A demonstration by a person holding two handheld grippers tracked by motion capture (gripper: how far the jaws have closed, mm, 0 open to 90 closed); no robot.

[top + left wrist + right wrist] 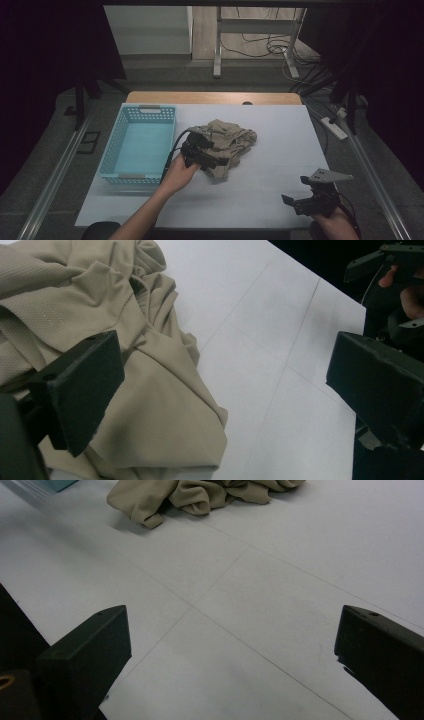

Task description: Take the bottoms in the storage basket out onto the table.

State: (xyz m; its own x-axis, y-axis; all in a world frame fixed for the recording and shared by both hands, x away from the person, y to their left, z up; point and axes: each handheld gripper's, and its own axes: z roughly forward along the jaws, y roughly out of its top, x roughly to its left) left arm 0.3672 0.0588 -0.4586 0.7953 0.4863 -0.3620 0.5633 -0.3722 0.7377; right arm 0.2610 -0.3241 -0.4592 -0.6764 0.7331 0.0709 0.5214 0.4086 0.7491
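From the high view, the left claw [212, 159] sits over the near-left part of the cloth [231, 140], a crumpled tan heap at the middle of the white counter [280, 165]. Just left of this claw stands the basket [135, 147], its right rim close to the hand [178, 172]. The right claw [294, 201] hovers near the counter's front edge, well apart from the cloth, with bare surface all around it and up to the right edge.

In the left gripper view, the left claw [225, 375] is spread wide and grips nothing; its left jaw lies over the cloth [125, 355], whose lower edge ends between the jaws. To the right of that edge the counter [280, 340] is open as far as its dark far edge.

In the right gripper view, the right claw [235, 650] is wide open and empty. The cloth [200, 495] lies far ahead and to the left, with bare counter [240, 590] between.
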